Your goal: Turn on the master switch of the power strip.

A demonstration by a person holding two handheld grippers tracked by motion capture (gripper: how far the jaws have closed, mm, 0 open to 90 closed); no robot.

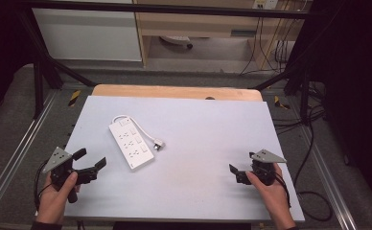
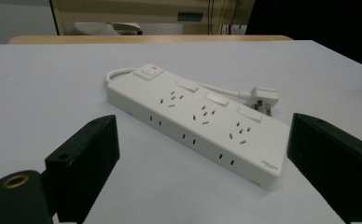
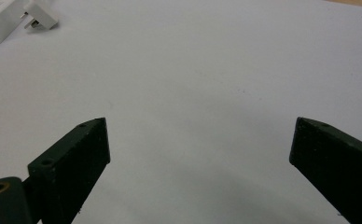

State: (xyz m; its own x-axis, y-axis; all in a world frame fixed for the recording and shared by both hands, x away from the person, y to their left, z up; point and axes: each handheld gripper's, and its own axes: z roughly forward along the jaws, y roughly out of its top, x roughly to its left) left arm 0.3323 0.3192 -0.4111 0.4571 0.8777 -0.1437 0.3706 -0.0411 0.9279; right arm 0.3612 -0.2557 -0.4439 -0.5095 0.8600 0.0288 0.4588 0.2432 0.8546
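A white power strip lies on the pale grey tabletop, left of the middle, with its short cord curling round to a white plug beside it. In the left gripper view the power strip lies a little ahead of the wide-apart jaws, its plug behind it. My left gripper is open at the table's left front edge, held in a hand, nothing between its jaws. My right gripper is open at the right front, over bare table. The right gripper view catches the plug at the top left.
A wooden board edge runs along the table's far side. A black metal frame surrounds the table. Cables trail on the floor at the right. A wooden cabinet stands behind.
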